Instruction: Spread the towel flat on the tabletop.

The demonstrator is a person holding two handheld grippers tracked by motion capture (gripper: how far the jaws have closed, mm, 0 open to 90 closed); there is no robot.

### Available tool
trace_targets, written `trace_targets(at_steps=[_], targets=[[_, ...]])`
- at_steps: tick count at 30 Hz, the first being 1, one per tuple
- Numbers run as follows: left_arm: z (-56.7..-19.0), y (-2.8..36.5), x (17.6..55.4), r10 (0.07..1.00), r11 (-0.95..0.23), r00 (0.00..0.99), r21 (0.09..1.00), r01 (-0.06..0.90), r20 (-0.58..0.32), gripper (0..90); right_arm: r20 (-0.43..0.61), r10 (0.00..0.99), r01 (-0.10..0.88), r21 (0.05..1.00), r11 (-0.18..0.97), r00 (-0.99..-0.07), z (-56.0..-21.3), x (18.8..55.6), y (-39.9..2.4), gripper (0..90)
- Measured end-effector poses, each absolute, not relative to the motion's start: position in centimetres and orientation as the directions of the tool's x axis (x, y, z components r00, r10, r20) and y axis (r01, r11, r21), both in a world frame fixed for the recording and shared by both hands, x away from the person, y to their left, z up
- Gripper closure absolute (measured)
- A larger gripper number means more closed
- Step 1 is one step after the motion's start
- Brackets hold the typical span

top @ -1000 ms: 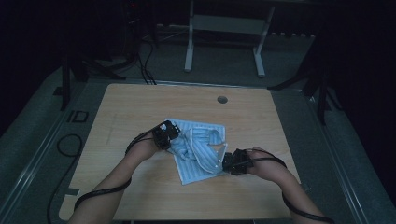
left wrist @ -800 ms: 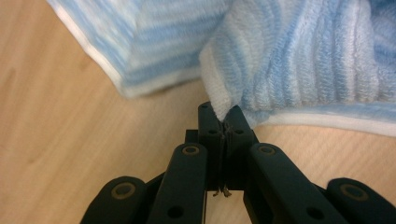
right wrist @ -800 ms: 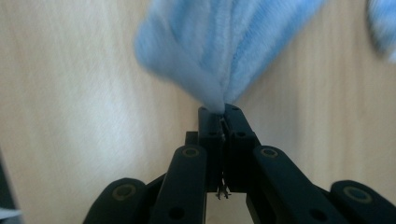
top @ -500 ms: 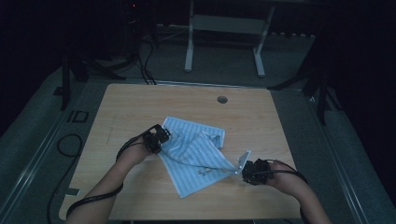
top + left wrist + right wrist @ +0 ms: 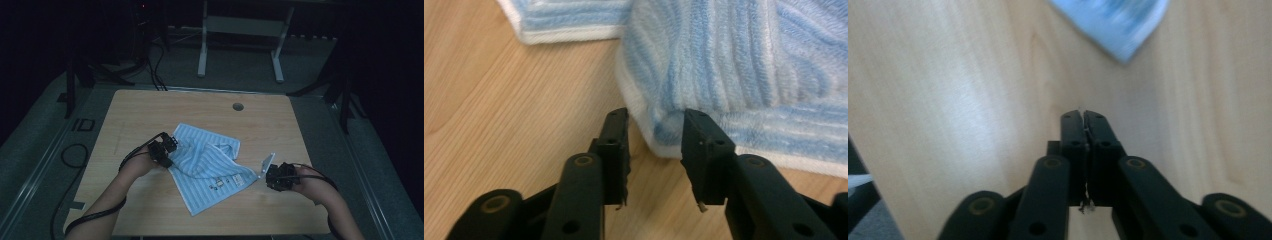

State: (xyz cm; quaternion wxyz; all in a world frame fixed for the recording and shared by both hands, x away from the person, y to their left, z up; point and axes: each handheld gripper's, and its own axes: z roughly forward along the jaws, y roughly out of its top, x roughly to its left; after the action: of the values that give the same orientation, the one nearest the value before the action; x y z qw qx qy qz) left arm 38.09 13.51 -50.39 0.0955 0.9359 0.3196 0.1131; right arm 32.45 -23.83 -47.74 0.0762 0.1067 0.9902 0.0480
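Nearby, round grommet hole (image 5: 238, 106) in table (image 5: 150, 110), beyond towel (image 5: 207, 165).

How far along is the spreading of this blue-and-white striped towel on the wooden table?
Mostly done: the blue-and-white striped cloth towel lies largely spread on the wooden table. In hand: the left hand-held gripper, jaws just opening, straddles a bunched edge without pinching it; the right hand-held gripper is shut, holding nothing. Left: smoothing the remaining folds.
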Motion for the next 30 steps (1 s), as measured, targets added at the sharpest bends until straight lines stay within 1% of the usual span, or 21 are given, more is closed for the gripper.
trace_targets(at_steps=[2, 3, 5, 6, 7, 8, 10, 11, 13, 15, 18, 20, 22, 23, 25, 26, 27, 28, 30], targets=[[-50.2, 13.8, 38.0, 0.622, -0.774, 0.771, 0.257, 0.579, 0.137, 58.6, -0.144, 0.225, 0.210, 0.113, 0.971, -0.964, -47.4, 33.0, -23.6, 81.5], [-50.1, 13.8, 37.9, 0.622, -0.773, 0.771, 0.260, 0.578, 0.136, 55.7, -0.156, 0.219, 0.203, 0.115, 0.972, -0.963, -47.2, 33.3, -23.4, 79.3], [-50.0, 13.9, 37.9, 0.621, -0.773, 0.772, 0.272, 0.573, 0.140, 53.4, -0.156, 0.225, 0.206, 0.129, 0.970, -0.962, -46.9, 34.0, -23.0, 71.8], [-49.9, 13.8, 37.9, 0.616, -0.776, 0.776, 0.277, 0.567, 0.136, 50.2, -0.167, 0.219, 0.198, 0.136, 0.971, -0.961, -46.8, 34.3, -22.7, 71.8], [-49.8, 13.7, 37.9, 0.609, -0.779, 0.782, 0.283, 0.559, 0.132, 50.0, -0.163, 0.215, 0.194, 0.138, 0.971, -0.963, -46.7, 34.7, -22.3, 70.7], [-49.7, 13.6, 38.0, 0.601, -0.784, 0.789, 0.285, 0.551, 0.130, 49.9, -0.162, 0.206, 0.184, 0.140, 0.973, -0.965, -46.6, 35.0, -21.8, 65.9], [-49.7, 13.3, 38.1, 0.597, -0.787, 0.790, 0.294, 0.543, 0.137, 48.3, -0.163, 0.182, 0.158, 0.150, 0.976, -0.970, -46.6, 35.7, -20.6, 64.7], [-49.7, 13.2, 38.2, 0.592, -0.790, 0.794, 0.292, 0.539, 0.136, 48.3, -0.160, 0.172, 0.147, 0.157, 0.977, -0.972, -46.6, 36.0, -20.0, 60.7], [-49.8, 12.9, 38.5, 0.592, -0.790, 0.795, 0.295, 0.538, 0.134, 48.2, -0.157, 0.153, 0.126, 0.166, 0.978, -0.976, -46.8, 36.6, -18.8, 59.5], [-49.9, 12.8, 38.7, 0.588, -0.794, 0.797, 0.288, 0.536, 0.138, 48.2, -0.155, 0.137, 0.112, 0.164, 0.980, -0.978, -47.3, 37.0, -17.7, 55.0], [-50.1, 12.7, 39.0, 0.589, -0.794, 0.796, 0.282, 0.539, 0.138, 48.2, -0.143, 0.091, 0.071, 0.138, 0.988, -0.986, -48.5, 37.1, -16.1, 52.5], [-50.2, 12.6, 39.2, 0.589, -0.794, 0.797, 0.279, 0.540, 0.133, 48.2, -0.148, 0.057, 0.040, 0.112, 0.993, -0.987, -49.4, 37.1, -15.4, 55.3], [-50.4, 12.6, 39.3, 0.585, -0.797, 0.800, 0.278, 0.537, 0.133, 48.4, -0.147, 0.050, 0.037, 0.092, 0.995, -0.988, -50.2, 37.2, -14.9, 59.9], [-50.4, 12.5, 39.4, 0.585, -0.796, 0.800, 0.283, 0.535, 0.132, 49.8, -0.158, 0.040, 0.026, 0.089, 0.996, -0.987, -50.5, 37.2, -14.7, 64.0], [-50.6, 12.4, 39.6, 0.589, -0.793, 0.798, 0.284, 0.539, 0.130, 53.2, -0.153, 0.050, 0.037, 0.086, 0.996, -0.987, -50.9, 37.4, -14.5, 73.0], [-50.7, 12.4, 39.7, 0.591, -0.791, 0.796, 0.282, 0.542, 0.128, 57.1, -0.153, 0.055, 0.043, 0.081, 0.996, -0.987, -51.0, 37.5, -14.5, 80.8], [-50.8, 12.3, 39.8, 0.593, -0.791, 0.795, 0.279, 0.545, 0.128, 61.8, -0.148, 0.062, 0.051, 0.075, 0.996, -0.987, -51.1, 37.4, -14.5, 83.6], [-50.9, 12.2, 39.9, 0.589, -0.794, 0.797, 0.282, 0.539, 0.133, 69.1, -0.143, 0.062, 0.053, 0.072, 0.996, -0.988, -51.1, 37.4, -14.4, 84.9], [-50.8, 12.1, 40.0, 0.609, -0.779, 0.780, 0.289, 0.556, 0.143, 79.2, -0.141, 0.050, 0.041, 0.066, 0.997, -0.989, -50.8, 36.8, -14.5, 85.6]])
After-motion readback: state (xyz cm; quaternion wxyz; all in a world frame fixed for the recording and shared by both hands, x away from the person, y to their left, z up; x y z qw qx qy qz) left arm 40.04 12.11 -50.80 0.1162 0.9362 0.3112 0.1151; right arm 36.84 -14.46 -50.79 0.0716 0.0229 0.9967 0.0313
